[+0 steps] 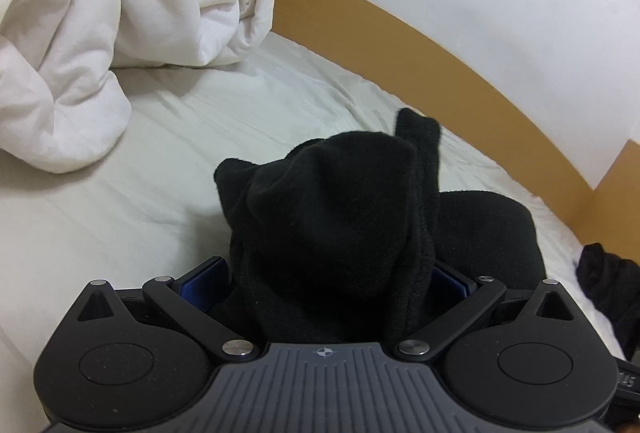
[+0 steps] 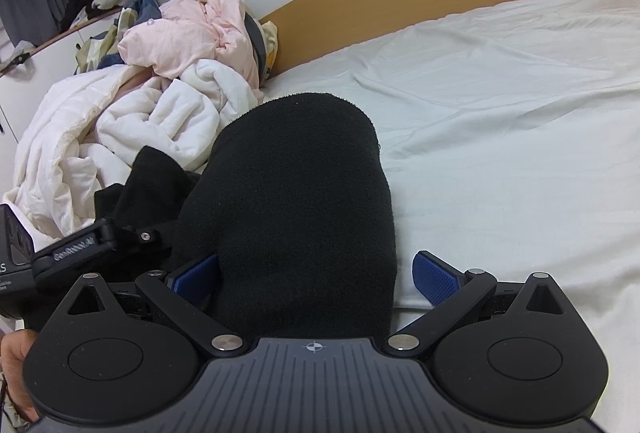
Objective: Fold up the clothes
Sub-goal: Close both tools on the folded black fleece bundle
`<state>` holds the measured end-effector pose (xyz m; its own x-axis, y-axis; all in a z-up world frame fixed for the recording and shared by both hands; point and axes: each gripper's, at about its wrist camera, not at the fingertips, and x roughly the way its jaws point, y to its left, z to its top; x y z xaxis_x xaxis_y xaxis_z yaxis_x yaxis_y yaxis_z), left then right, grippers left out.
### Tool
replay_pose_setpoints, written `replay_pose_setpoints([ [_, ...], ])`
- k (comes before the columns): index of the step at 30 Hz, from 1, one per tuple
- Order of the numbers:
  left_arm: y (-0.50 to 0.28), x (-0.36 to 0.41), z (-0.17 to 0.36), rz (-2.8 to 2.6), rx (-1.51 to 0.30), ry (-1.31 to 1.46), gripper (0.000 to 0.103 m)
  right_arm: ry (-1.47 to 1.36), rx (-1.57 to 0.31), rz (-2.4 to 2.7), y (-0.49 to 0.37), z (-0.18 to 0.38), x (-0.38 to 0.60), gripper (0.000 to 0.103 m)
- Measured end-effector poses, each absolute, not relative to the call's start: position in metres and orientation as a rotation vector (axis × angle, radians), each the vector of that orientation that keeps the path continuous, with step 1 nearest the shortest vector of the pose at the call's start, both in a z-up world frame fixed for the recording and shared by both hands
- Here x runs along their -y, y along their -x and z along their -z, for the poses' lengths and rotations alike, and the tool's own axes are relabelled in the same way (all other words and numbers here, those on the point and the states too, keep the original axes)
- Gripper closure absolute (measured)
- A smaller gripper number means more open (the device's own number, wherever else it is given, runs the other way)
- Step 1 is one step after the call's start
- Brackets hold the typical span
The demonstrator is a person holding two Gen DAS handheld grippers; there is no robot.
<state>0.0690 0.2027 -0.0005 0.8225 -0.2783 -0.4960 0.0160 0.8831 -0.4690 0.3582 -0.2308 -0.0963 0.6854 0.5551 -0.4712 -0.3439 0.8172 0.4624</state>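
Black fleece garment (image 1: 332, 225) is lying bunched on the white sheet (image 1: 168, 153), filling the left gripper (image 1: 326, 283), whose jaws are pressing its folds. Right gripper (image 2: 316, 279) is standing wide, fleece (image 2: 296, 201) between its pads, touching only the pad at 9 o'clock. White duvet (image 2: 132, 121) is heaped toward 10 o'clock.

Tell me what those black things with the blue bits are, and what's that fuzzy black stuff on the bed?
Those are two hand-held grabbers. A person holds one in each hand, and each carries a camera looking along its two blue-padded fingers.

One picture comes from the left gripper. Its pads press a bunched black fleece garment.

The other comes from the right gripper, which sits around the same fleece, though its right pad stands clear of it.

The fleece lies on a white bed sheet, beside a crumpled white duvet and pink bedding.
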Motion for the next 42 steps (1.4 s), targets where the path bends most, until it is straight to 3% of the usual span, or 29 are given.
replay_pose_setpoints([
  [2, -0.069, -0.205, 0.001, 0.167, -0.587, 0.485, 0.002, -0.358, -0.643, -0.529, -0.362, 0.096, 0.226, 0.0],
  [7, -0.069, -0.21, 0.003, 0.177, -0.582, 0.526, 0.016, -0.369, -0.654, -0.562, -0.373, 0.095, 0.216, 0.005],
  [9, -0.069, -0.212, 0.004, 0.181, -0.58, 0.543, 0.019, -0.373, -0.658, -0.575, -0.376, 0.094, 0.211, 0.016],
  [18, -0.068, -0.219, 0.004, 0.205, -0.573, 0.579, 0.04, -0.26, -0.566, -0.492, -0.349, 0.068, 0.193, 0.049],
  [25, -0.062, -0.225, -0.001, 0.277, -0.567, 0.66, 0.049, -0.172, -0.493, -0.428, -0.327, 0.048, 0.179, 0.053],
  [35, -0.062, -0.197, -0.022, 0.409, -0.521, 0.686, 0.049, -0.081, -0.399, -0.373, -0.305, 0.016, 0.202, 0.055],
  [42, -0.067, -0.129, -0.067, 0.483, -0.482, 0.559, 0.049, -0.127, -0.321, -0.326, -0.293, -0.005, 0.264, 0.055],
])
